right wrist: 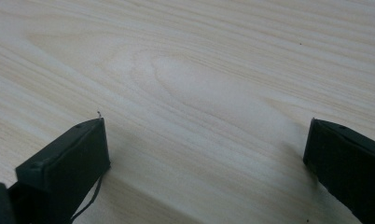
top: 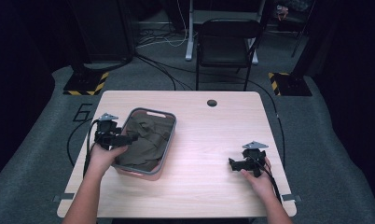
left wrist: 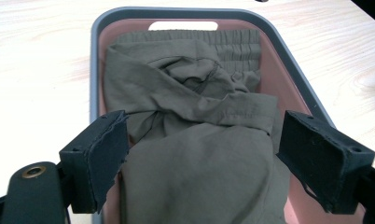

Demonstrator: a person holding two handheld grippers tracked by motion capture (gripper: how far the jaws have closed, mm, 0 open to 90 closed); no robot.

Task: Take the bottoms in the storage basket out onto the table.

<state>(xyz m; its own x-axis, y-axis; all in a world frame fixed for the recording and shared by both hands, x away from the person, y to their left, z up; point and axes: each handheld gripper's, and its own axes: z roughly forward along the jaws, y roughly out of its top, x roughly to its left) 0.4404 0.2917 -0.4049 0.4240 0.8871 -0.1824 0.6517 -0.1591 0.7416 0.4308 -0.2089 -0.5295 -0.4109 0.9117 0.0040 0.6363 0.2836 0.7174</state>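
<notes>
Cloth [top: 146,142], olive and crumpled, lies inside the bin [top: 168,148] on the left half of the table [top: 213,140]; the waistband end sits toward the bin's far handle slot. The left gripper [top: 129,138] hangs over the bin's near-left rim with its jaws spread wide and nothing clamped; in the left gripper view both pads [left wrist: 104,151] stand above the fabric, one on each side of a folded ridge, apart from it. The step in hand looks like the approach for a grab at the cloth, with no grip made yet. The next move probably calls for lowering the jaws onto that ridge and closing on a thick fold, not a single thin layer, so the cloth comes up without slipping and without the pads catching the bin's wall.

Farther right, the right gripper [top: 233,164] rests low over bare wood near the table's right edge, its jaws also released and empty, well apart from the bin.

The table is pale wood grain with a dark round hole [top: 211,102] near its far edge. Beyond it stand a black chair [top: 225,46], cables on grey carpet, and two striped stand bases [top: 85,84] in a dim room.
</notes>
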